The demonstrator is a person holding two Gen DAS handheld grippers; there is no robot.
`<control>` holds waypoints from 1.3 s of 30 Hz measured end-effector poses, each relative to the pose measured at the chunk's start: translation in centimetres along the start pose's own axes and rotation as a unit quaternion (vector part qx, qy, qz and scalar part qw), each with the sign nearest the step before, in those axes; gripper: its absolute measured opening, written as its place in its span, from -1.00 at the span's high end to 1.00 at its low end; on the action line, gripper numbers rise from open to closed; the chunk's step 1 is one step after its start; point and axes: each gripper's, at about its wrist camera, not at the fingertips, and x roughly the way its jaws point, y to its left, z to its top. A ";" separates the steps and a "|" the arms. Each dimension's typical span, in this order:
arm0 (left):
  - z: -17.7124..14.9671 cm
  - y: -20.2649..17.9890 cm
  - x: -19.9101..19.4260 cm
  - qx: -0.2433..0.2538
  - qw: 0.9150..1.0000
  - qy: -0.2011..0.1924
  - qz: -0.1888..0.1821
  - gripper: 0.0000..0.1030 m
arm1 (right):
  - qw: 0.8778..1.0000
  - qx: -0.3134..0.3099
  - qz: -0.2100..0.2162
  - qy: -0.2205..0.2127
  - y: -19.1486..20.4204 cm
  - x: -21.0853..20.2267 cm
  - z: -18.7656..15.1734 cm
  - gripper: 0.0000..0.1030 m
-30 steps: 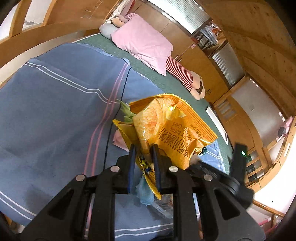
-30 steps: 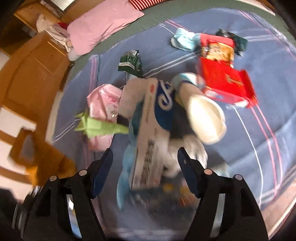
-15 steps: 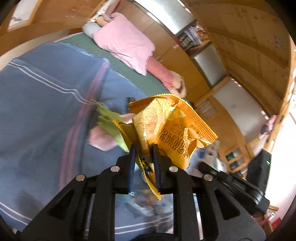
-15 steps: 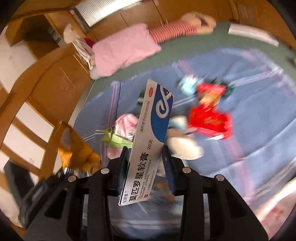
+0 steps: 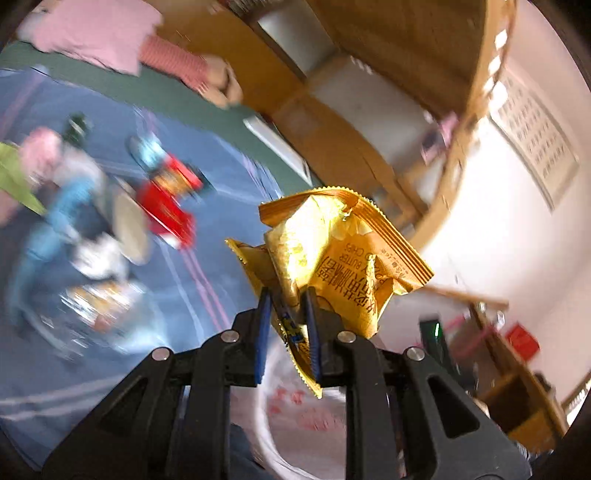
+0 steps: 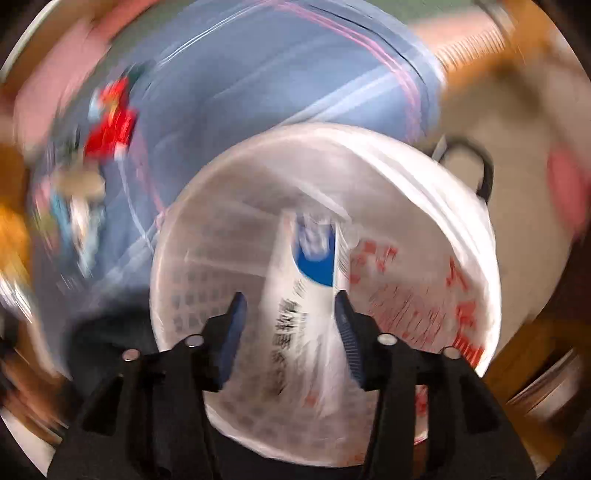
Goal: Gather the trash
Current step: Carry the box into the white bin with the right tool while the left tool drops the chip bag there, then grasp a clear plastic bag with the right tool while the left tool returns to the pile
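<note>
My left gripper is shut on the lower edge of a crumpled yellow chip bag, which stands up above the fingers. Under it shows part of a white bag-lined bin. My right gripper points down into that same bin. A white and blue carton hangs blurred between its jaws, which are opening. A gap shows between the carton and the left pad.
More litter lies on the blue striped blanket: a red packet, a pale cup and blue and pink wrappers. Wooden cabinets and a pink pillow stand beyond. A black handle sits behind the bin.
Both grippers swung away from the litter on the bed to the bin. The right one closed on the carton, carried it over the bin, and its jaws have widened. The left kept the chip bag.
</note>
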 end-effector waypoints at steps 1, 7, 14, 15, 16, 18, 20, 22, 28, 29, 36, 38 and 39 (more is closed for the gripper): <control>-0.7 -0.7 1.1 0.005 1.000 0.019 -0.010 0.63 | 0.997 0.056 0.019 -0.046 -1.9 -1.4 0.4 -0.08; -7.1 -5.9 8.2 0.070 0.983 0.156 -0.072 0.18 | 0.940 0.168 0.023 -0.295 -5.5 -9.6 -0.4 -0.37; -4.6 -4.2 6.6 0.036 0.991 0.127 -0.028 -0.69 | 0.889 0.052 -0.047 -0.453 -1.8 -14.3 -2.2 -0.94; -3.2 -3.4 5.3 0.035 0.994 0.105 0.001 -0.70 | 0.881 0.028 -0.058 -0.468 -0.6 -14.4 -2.5 -0.94; -1.9 -2.6 3.9 0.037 0.995 0.087 0.028 -0.72 | 0.879 0.011 -0.063 -0.472 0.1 -14.6 -2.6 -0.94; 2.0 -0.6 0.3 0.053 0.989 0.034 0.136 -0.73 | 0.881 -0.038 -0.058 -0.468 2.5 -13.9 -2.7 -0.94; 5.1 1.2 -2.5 0.062 0.967 -0.001 0.246 -0.79 | 0.882 -0.078 -0.033 -0.463 5.0 -12.9 -3.1 -0.94; 7.2 3.5 -4.2 0.070 0.947 -0.019 0.313 -0.80 | 0.903 -0.105 0.033 -0.415 7.9 -11.2 -3.0 -0.94; 8.1 13.2 -8.7 -0.048 0.914 -0.037 0.402 -0.76 | 0.972 -0.162 0.162 -0.061 20.0 1.1 -0.9 -0.92; 8.2 13.7 -9.4 -0.063 0.924 -0.045 0.373 -0.77 | 0.975 -0.165 0.149 -0.026 21.9 3.6 -0.6 -0.90; 8.0 14.0 -9.4 -0.077 0.935 -0.027 0.345 -0.79 | 0.986 -0.106 0.089 0.090 25.4 12.8 2.0 0.05; 7.7 14.5 -9.8 -0.100 0.935 -0.027 0.339 -0.79 | 0.989 -0.079 0.103 0.067 25.4 12.6 2.7 0.47; 7.7 15.2 -10.1 -0.120 0.933 -0.030 0.338 -0.79 | 0.991 -0.083 0.106 0.024 25.6 11.5 2.9 0.58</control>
